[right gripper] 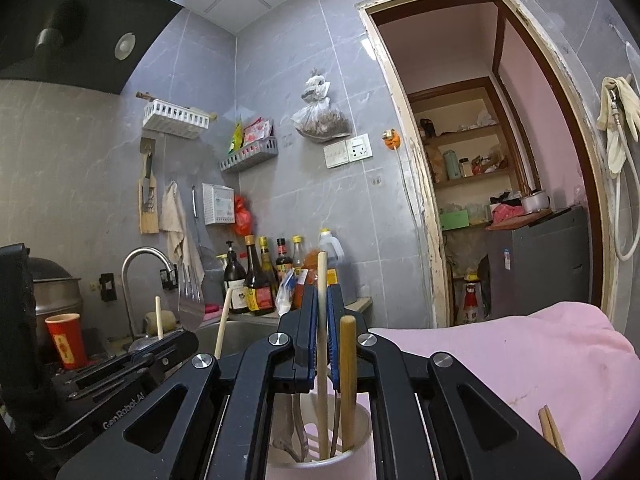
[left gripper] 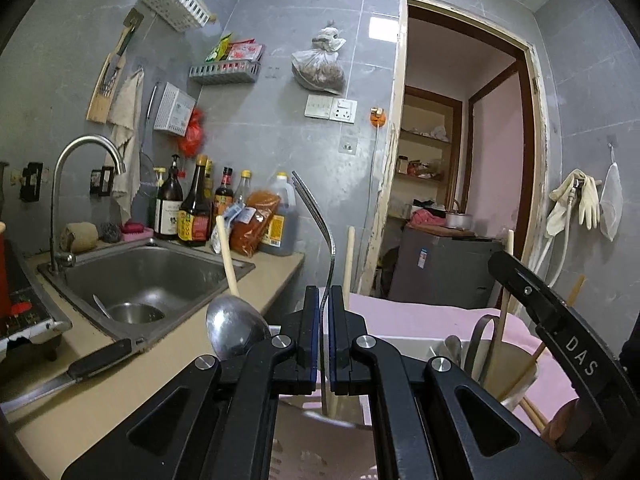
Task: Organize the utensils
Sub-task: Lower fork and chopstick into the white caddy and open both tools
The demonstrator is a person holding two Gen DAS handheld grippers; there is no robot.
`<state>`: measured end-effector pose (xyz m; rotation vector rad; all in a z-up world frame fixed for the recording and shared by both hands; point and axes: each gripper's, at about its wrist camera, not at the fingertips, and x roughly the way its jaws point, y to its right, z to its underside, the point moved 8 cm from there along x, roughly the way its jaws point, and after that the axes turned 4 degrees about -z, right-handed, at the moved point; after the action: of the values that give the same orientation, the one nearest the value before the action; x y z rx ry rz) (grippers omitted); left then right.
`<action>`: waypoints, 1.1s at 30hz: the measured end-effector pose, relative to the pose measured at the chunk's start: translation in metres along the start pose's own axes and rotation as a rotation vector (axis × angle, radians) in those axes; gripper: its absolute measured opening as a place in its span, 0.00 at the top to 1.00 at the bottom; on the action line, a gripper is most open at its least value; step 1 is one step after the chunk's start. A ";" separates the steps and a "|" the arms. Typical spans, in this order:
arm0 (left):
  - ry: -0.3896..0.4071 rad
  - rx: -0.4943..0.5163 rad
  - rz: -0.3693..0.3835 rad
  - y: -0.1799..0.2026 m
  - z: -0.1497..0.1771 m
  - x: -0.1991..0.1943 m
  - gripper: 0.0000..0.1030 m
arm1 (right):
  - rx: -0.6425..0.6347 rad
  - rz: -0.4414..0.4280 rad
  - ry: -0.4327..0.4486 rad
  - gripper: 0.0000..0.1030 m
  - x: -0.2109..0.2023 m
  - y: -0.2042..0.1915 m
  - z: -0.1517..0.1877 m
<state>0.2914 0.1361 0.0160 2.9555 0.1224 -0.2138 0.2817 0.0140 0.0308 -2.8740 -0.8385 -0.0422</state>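
My left gripper (left gripper: 326, 300) is shut on a metal fork (left gripper: 316, 216), held by its handle with the tines pointing up. A metal ladle (left gripper: 236, 330) with a wooden handle lies just left of it. My right gripper (right gripper: 322, 300) is shut on a pale wooden stick-like utensil handle (right gripper: 322, 320) that stands in a white utensil cup (right gripper: 320, 456) below the fingers. The cup also holds a thicker wooden handle (right gripper: 348, 380) and other utensils. The cup shows in the left wrist view (left gripper: 508, 364), with the right gripper's arm (left gripper: 560, 320) above it.
A steel sink (left gripper: 148, 276) with a faucet (left gripper: 80, 184) sits on the left, sauce bottles (left gripper: 192, 208) behind it. A black-handled knife (left gripper: 80, 364) lies on the beige counter. A pink cloth (right gripper: 500, 360) covers the surface under the cup. A red paper cup (right gripper: 66, 340) stands far left.
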 end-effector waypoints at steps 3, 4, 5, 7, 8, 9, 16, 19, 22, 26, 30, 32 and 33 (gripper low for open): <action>-0.001 -0.007 0.004 -0.002 0.001 -0.003 0.97 | 0.007 0.000 -0.002 0.96 0.001 0.001 0.000; 0.002 -0.010 0.009 -0.002 0.000 -0.004 0.96 | 0.008 0.000 -0.002 0.96 0.000 0.002 0.000; 0.006 -0.014 0.015 -0.002 -0.001 -0.006 0.96 | 0.009 0.001 -0.002 0.95 0.000 0.002 0.000; 0.017 -0.017 0.022 -0.002 -0.003 -0.009 0.96 | 0.009 0.000 0.002 0.95 -0.001 0.002 0.000; 0.020 -0.017 0.024 -0.001 -0.003 -0.011 0.96 | 0.008 -0.001 0.004 0.94 -0.001 0.002 0.000; 0.021 -0.019 0.026 -0.001 -0.004 -0.012 0.96 | 0.007 -0.001 0.006 0.93 -0.002 0.002 0.000; 0.042 -0.049 0.041 -0.006 -0.011 -0.019 0.95 | -0.002 -0.002 0.044 0.84 -0.011 0.000 -0.005; 0.060 -0.059 0.041 -0.008 -0.016 -0.024 0.90 | -0.002 0.014 0.058 0.80 -0.015 -0.001 -0.009; 0.079 -0.068 0.047 -0.007 -0.021 -0.028 0.84 | -0.016 0.033 0.074 0.79 -0.020 -0.001 -0.013; 0.098 -0.073 0.057 -0.005 -0.026 -0.034 0.73 | -0.029 0.074 0.103 0.62 -0.031 0.004 -0.024; 0.104 -0.084 0.082 0.000 -0.030 -0.039 0.63 | -0.028 0.119 0.115 0.50 -0.048 0.018 -0.031; 0.106 -0.074 0.084 0.004 -0.031 -0.040 0.62 | -0.025 0.137 0.110 0.42 -0.057 0.026 -0.034; 0.107 -0.070 0.089 0.007 -0.032 -0.041 0.59 | -0.024 0.146 0.107 0.35 -0.061 0.030 -0.036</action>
<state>0.2560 0.1325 0.0544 2.8938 0.0122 -0.0388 0.2475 -0.0490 0.0581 -2.9165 -0.6117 -0.1897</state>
